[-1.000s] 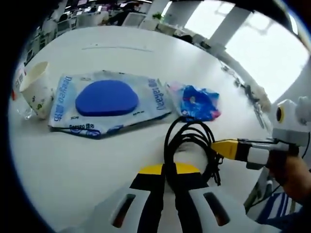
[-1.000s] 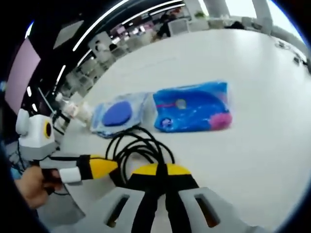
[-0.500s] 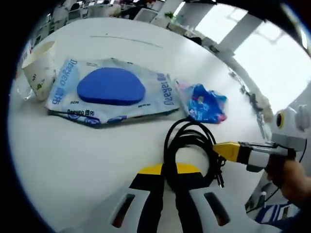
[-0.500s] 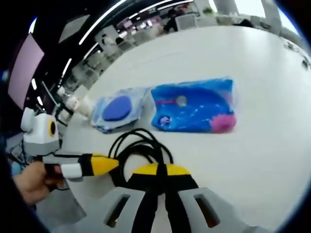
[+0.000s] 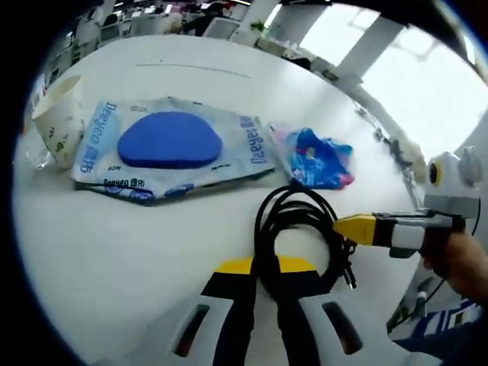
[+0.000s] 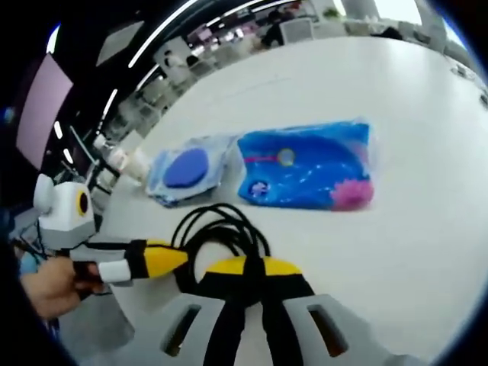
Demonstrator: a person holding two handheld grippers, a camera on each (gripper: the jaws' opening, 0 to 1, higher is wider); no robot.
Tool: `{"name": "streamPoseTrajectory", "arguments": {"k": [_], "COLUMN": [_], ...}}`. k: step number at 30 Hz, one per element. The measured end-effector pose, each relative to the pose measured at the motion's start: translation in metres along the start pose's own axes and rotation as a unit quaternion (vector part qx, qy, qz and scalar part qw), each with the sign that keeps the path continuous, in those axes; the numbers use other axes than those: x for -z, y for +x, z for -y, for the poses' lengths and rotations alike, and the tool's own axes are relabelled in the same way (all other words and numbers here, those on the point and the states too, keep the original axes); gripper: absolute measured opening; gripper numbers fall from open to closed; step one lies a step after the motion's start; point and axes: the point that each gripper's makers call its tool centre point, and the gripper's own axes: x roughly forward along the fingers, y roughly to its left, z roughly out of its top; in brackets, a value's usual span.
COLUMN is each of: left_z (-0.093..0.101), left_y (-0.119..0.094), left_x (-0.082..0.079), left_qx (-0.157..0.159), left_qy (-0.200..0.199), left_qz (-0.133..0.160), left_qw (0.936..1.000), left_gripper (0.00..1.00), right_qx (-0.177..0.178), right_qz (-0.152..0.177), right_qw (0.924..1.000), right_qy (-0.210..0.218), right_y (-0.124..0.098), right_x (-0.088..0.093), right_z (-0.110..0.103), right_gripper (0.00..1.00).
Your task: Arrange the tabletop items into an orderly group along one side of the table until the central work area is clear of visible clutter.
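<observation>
A coiled black cable [image 5: 299, 229] lies on the white table [image 5: 114, 236] just ahead of my left gripper [image 5: 263, 268], whose jaws are shut on the near end of the coil. My right gripper [image 5: 343, 227] comes in from the right, its yellow tip closed on the coil's far side. In the right gripper view the same cable [image 6: 219, 229] sits in front of the right gripper [image 6: 254, 267], and the left gripper [image 6: 179, 258] reaches it from the left. Beyond the coil lie a packet with a blue pad [image 5: 169, 141] and a blue printed pouch [image 5: 316, 160].
A paper cup [image 5: 57, 118] stands at the left, beside the pad packet [image 6: 187, 168]. The blue pouch [image 6: 309, 164] lies to the packet's right in the right gripper view. A hand [image 6: 53, 286] holds the left gripper. Bare table [image 6: 427, 229] spreads to the right.
Both views have shifted a little with the hands. Both grippers stay on the cable coil, and the packet, pouch and cup lie where they were.
</observation>
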Motion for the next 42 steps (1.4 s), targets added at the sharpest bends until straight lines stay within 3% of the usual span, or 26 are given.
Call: {"name": "streamPoseTrajectory", "arguments": {"k": [3, 9, 12, 16, 17, 20, 21, 24, 30, 35, 39, 42], "left_z": [0.0, 0.002, 0.002, -0.002, -0.001, -0.003, -0.006, -0.012, -0.03, -0.041, -0.044, -0.056], "left_y": [0.0, -0.001, -0.002, -0.008, -0.011, -0.02, -0.022, -0.034, -0.059, -0.081, -0.104, -0.123], "left_x": [0.0, 0.001, -0.005, -0.012, -0.013, -0.017, -0.018, -0.017, -0.023, -0.018, -0.019, -0.008], "left_qx": [0.004, 0.014, 0.017, 0.004, 0.007, 0.015, 0.011, 0.008, -0.005, -0.005, 0.0, -0.01], "left_qy": [0.0, 0.01, 0.009, 0.022, 0.024, 0.03, 0.033, 0.05, 0.059, 0.022, 0.041, 0.07], "left_qz": [-0.004, -0.012, -0.003, 0.013, 0.017, 0.038, 0.042, 0.055, 0.088, 0.074, 0.087, 0.067], "left_qw": [1.0, 0.9998, 0.9998, 0.9997, 0.9995, 0.9987, 0.9985, 0.9972, 0.9943, 0.997, 0.9954, 0.9952], "left_gripper": [0.09, 0.12, 0.23, 0.49, 0.51, 0.51, 0.52, 0.63, 0.84, 0.98, 1.0, 1.0], "right_qx": [0.007, -0.001, -0.002, -0.018, -0.02, -0.026, -0.015, -0.01, -0.028, -0.037, -0.03, -0.035], "right_qz": [0.002, 0.013, 0.02, 0.03, 0.033, 0.061, 0.074, 0.1, 0.126, 0.135, 0.128, 0.145], "right_qw": [1.0, 0.9996, 0.9985, 0.9961, 0.9958, 0.9927, 0.9896, 0.9832, 0.9794, 0.9781, 0.982, 0.9804], "right_qy": [-0.004, -0.024, -0.052, -0.081, -0.083, -0.1, -0.122, -0.152, -0.156, -0.154, -0.136, -0.129], "right_y": [0.0, 0.0, -0.002, -0.004, -0.004, -0.007, -0.008, -0.012, -0.024, -0.031, -0.038, -0.048], "right_x": [0.0, -0.001, -0.003, -0.006, -0.007, -0.016, -0.022, -0.031, -0.036, -0.032, -0.024, -0.026], "right_z": [0.005, 0.003, -0.001, -0.011, -0.012, -0.018, -0.017, -0.02, -0.035, -0.044, -0.042, -0.047], "right_gripper": [0.1, 0.13, 0.19, 0.22, 0.24, 0.33, 0.4, 0.61, 0.78, 0.99, 1.0, 1.0]}}
